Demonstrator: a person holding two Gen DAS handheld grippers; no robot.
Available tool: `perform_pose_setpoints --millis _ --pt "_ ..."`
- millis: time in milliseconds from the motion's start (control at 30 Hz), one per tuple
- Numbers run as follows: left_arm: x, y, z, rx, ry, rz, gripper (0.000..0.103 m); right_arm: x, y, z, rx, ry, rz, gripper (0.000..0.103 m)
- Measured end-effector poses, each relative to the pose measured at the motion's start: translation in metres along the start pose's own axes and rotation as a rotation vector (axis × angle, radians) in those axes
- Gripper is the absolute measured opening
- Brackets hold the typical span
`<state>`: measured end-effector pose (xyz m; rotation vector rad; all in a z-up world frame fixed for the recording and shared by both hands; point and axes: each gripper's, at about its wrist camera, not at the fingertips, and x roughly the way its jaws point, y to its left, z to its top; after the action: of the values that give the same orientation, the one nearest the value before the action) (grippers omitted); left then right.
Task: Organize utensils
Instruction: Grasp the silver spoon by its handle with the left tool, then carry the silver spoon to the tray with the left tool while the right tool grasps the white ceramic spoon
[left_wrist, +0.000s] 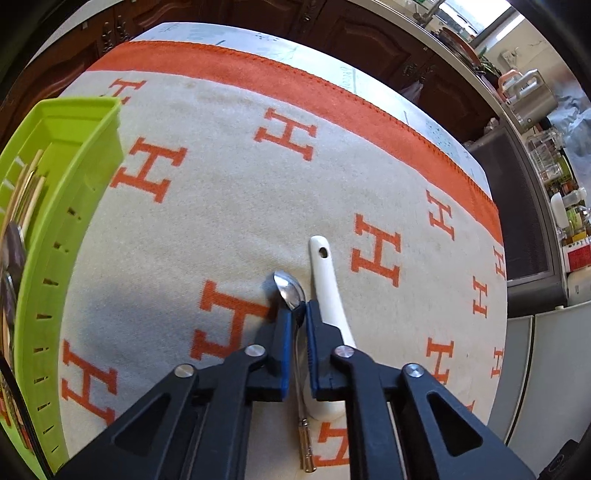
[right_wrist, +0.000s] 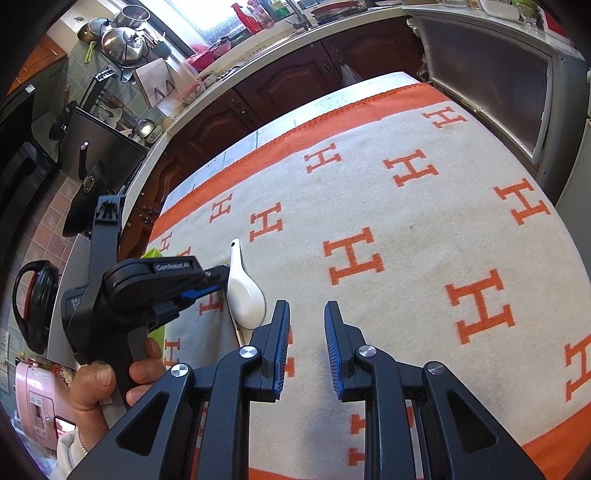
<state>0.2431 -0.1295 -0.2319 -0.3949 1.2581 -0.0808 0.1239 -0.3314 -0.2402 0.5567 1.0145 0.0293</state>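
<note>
Gripping metal spoon (left_wrist: 291, 291): left gripper (left_wrist: 295, 314) clamped on its neck; right gripper (right_wrist: 306, 314) apart, empty; next move likely a lift into green tray (left_wrist: 70, 206)

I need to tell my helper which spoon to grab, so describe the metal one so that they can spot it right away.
On the cream blanket with orange H letters, look right of the green tray. Two spoons lie side by side there. The metal spoon is the thin shiny one with a brass-tipped handle, pinched in the left gripper, left of the chunky white ceramic spoon.
</note>
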Motion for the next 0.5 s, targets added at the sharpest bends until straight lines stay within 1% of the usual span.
perform_pose_setpoints --millis 100,300,467,500 --pt "0.0 -0.005 0.001 0.029 -0.005 0.025 0.001 0.001 0.002 0.0 -0.005 0.004 -0.002 0.02" --pt "-0.007 0.005 0.0 0.057 0.03 0.014 0.0 0.004 0.009 0.001 -0.038 0.016 0.006 0.02" --pt "-0.023 0.021 -0.006 0.105 0.038 0.006 0.0 0.017 0.026 0.005 -0.131 0.041 0.044 0.02" --pt "-0.028 0.024 -0.008 0.12 0.039 0.005 0.0 0.021 0.031 0.007 -0.158 0.046 0.056 0.023"
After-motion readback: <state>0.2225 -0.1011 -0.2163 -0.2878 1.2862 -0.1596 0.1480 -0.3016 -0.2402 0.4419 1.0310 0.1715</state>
